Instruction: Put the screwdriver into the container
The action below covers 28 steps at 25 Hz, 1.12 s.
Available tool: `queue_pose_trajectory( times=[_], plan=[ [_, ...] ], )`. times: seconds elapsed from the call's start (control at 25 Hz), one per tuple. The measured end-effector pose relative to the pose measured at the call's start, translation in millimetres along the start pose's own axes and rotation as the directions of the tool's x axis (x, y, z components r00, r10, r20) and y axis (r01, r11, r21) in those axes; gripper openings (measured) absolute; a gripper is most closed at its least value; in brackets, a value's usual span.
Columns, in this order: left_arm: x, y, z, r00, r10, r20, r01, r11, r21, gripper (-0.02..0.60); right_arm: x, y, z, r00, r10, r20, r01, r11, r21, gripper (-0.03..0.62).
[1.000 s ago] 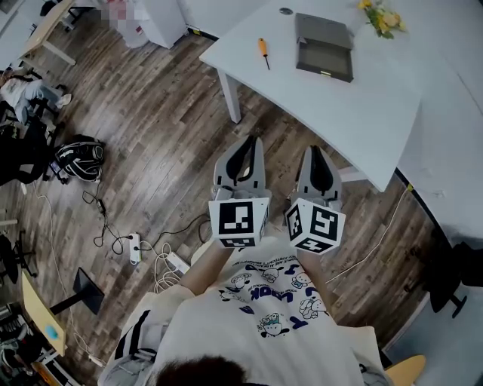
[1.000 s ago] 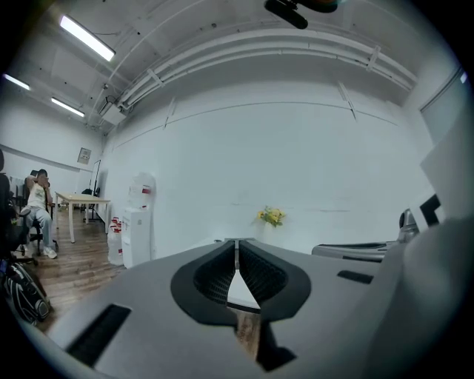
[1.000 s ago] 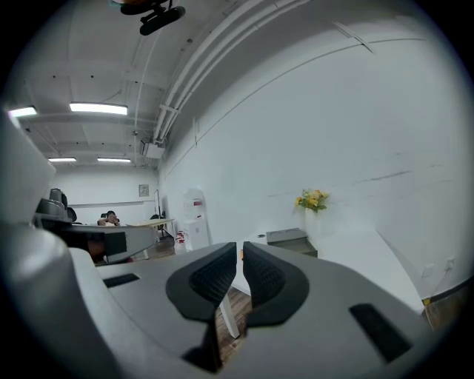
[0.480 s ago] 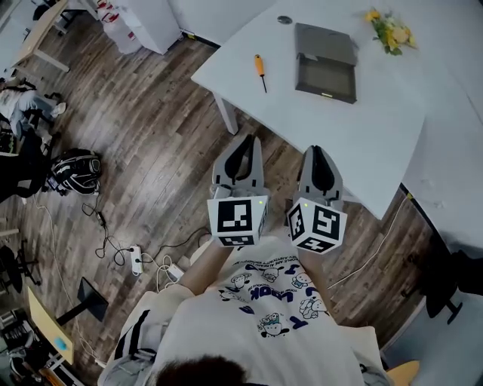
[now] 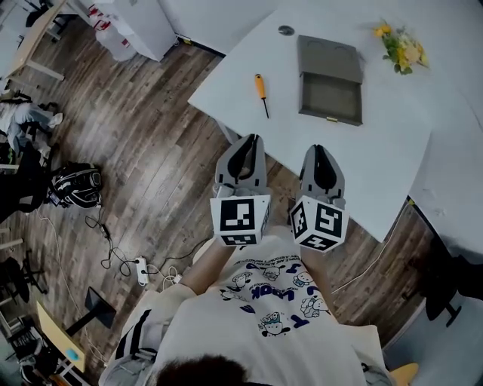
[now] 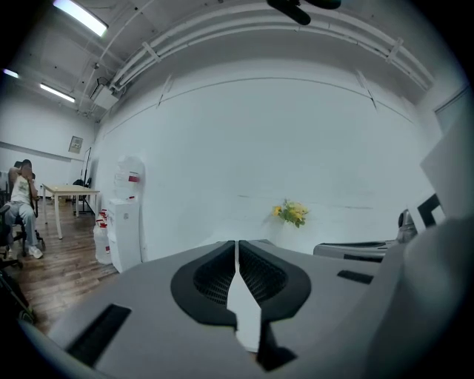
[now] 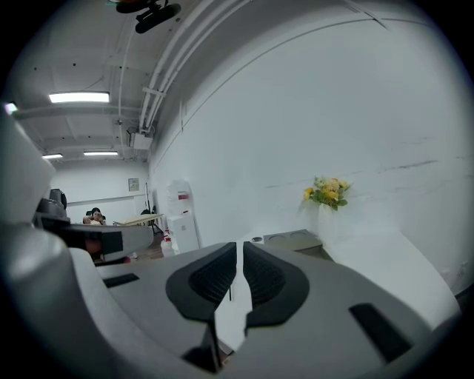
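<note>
An orange-handled screwdriver lies on the white table near its left edge. To its right sits the grey container, open, with its lid folded back. Both grippers are held side by side in front of the person's chest, short of the table's near edge, and both point toward it. The left gripper has its jaws pressed together on nothing, as the left gripper view also shows. The right gripper is shut and empty too, with only a thin slit between its pads. The container shows beyond the right gripper's jaws.
Yellow flowers stand at the table's far right, and a small round object lies at its far edge. A second white table adjoins on the right. On the wooden floor are a backpack, cables with a power strip, and a water dispenser.
The table, screwdriver and container have slid nearer and lower in the head view as the person walks toward them. Both grippers keep their pose and stay shut.
</note>
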<state>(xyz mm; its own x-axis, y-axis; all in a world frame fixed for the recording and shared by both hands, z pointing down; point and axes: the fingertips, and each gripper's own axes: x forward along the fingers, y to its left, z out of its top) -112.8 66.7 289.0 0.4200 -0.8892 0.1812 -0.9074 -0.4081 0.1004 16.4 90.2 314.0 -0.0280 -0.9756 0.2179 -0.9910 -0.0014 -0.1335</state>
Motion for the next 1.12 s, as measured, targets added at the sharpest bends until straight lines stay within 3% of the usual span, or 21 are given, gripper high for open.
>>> queue_pose_trajectory(
  times=[0.48, 0.92, 1.12],
  plan=[
    [54, 26, -18, 0.997, 0.003, -0.083, -0.005, 1.0, -0.027, 0.028, 57, -3, -7, 0.998, -0.018, -0.056, 0.019, 1.0, 0.005, 0.044],
    [114, 32, -31, 0.989, 0.036, -0.142, -0.043, 0.998, -0.045, 0.028, 113, -18, -13, 0.994, 0.019, -0.112, -0.02, 1.0, -0.004, 0.044],
    [144, 39, -23, 0.979, 0.062, -0.195, -0.074, 0.996, -0.056, 0.028, 140, -18, 4, 0.988, 0.044, -0.151, -0.048, 0.999, -0.017, 0.044]
  ],
)
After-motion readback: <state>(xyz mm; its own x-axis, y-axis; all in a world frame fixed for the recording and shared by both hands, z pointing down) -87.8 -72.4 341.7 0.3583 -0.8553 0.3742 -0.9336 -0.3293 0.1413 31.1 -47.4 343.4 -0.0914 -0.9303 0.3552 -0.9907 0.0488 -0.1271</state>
